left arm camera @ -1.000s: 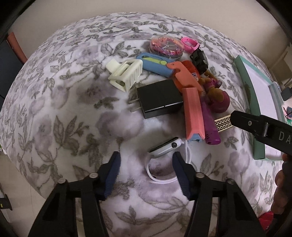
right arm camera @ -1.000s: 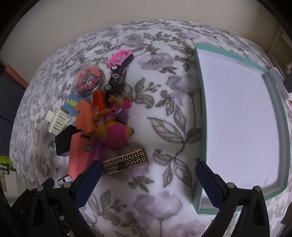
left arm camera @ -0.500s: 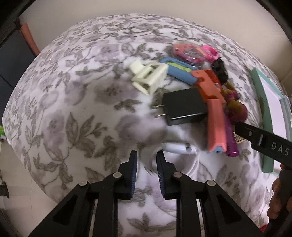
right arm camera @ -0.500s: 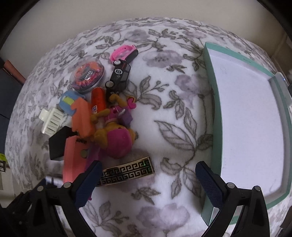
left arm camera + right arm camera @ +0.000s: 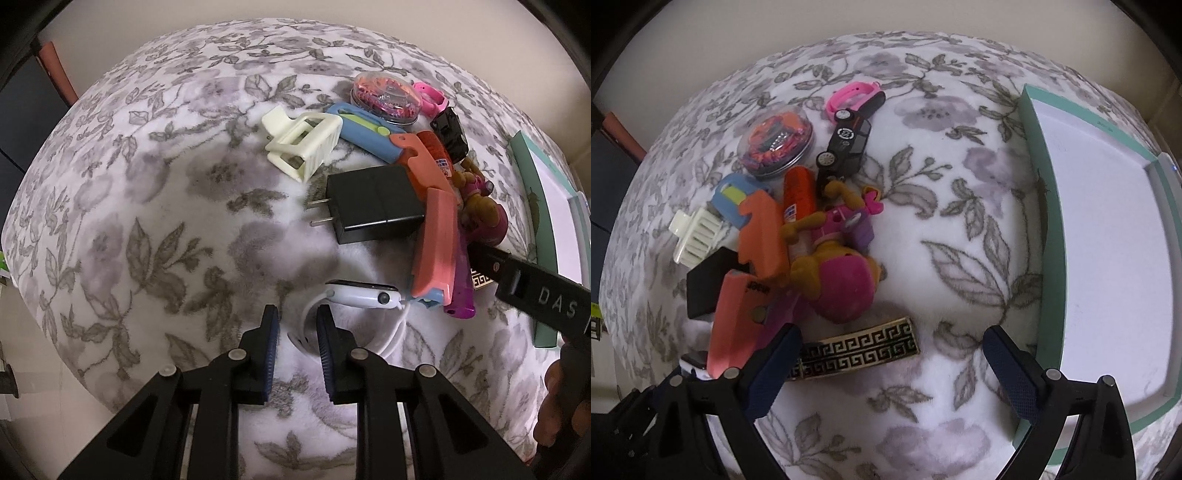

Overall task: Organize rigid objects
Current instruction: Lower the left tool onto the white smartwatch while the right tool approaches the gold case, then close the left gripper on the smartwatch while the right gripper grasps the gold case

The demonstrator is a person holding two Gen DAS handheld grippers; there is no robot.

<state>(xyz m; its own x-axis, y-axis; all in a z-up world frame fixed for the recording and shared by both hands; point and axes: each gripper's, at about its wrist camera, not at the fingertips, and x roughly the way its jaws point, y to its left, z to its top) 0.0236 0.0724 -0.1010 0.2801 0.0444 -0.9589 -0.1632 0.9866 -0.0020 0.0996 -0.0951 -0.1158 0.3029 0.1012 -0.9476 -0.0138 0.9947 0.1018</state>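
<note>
A white smartwatch (image 5: 364,295) with a looped white strap (image 5: 310,332) lies just ahead of my left gripper (image 5: 297,332), whose fingers are shut on the strap loop. A pile of small objects lies beyond: a black charger (image 5: 373,203), a cream clip (image 5: 303,146), a pink case (image 5: 436,243), a pink-helmet toy figure (image 5: 838,280) and a black toy car (image 5: 849,144). My right gripper (image 5: 890,365) is open over a black-and-gold patterned bar (image 5: 857,354). A teal-rimmed white tray (image 5: 1039,221) lies to the right.
Everything rests on a grey floral blanket (image 5: 960,229). A round clear case (image 5: 777,144) and a pink band (image 5: 853,94) lie at the pile's far end. The right gripper's body (image 5: 535,291) crosses the left wrist view at the right.
My left gripper closed from wide open onto the watch strap and shifted slightly. My right gripper moved closer to the patterned bar and stayed open.
</note>
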